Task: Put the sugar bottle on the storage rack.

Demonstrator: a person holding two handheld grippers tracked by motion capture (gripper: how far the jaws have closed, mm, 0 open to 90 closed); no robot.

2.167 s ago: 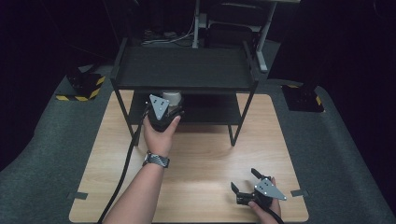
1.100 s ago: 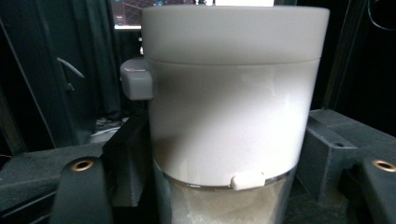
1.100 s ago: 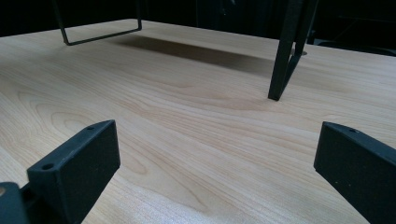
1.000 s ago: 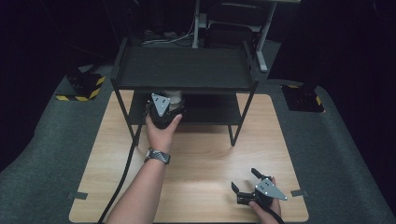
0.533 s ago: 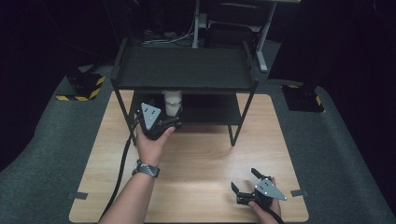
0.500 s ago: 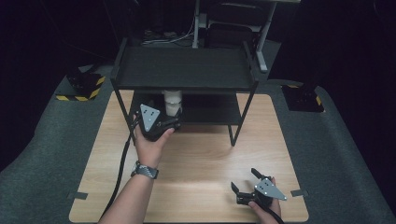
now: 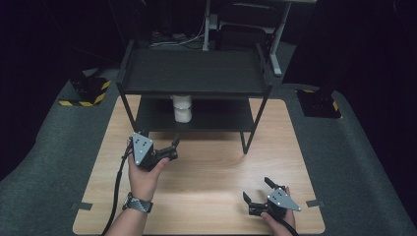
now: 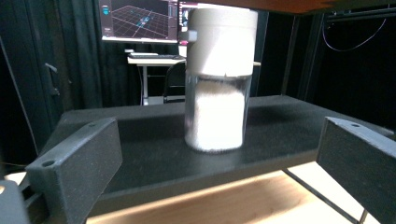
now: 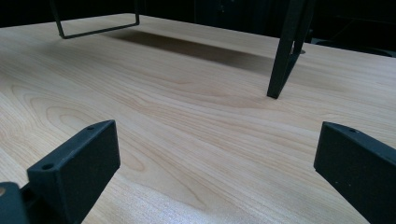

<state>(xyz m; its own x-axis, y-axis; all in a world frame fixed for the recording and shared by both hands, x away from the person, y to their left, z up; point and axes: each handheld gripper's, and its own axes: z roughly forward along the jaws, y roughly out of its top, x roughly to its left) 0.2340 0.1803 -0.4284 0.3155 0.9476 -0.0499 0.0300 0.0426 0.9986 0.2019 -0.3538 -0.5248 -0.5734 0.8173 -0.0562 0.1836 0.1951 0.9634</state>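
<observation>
Clear jar (image 8: 217, 79) with a white lid and white powder, upright on the lower shelf (image 7: 216, 118) of the black rack. Probably rigid, smooth, slippery, moderately heavy; best gripped across the glass body below the lid. Left gripper (image 7: 169, 150) fingers spread, empty, near the shelf. Right gripper (image 7: 256, 200) fingers spread over the worktop (image 7: 211, 167).
</observation>
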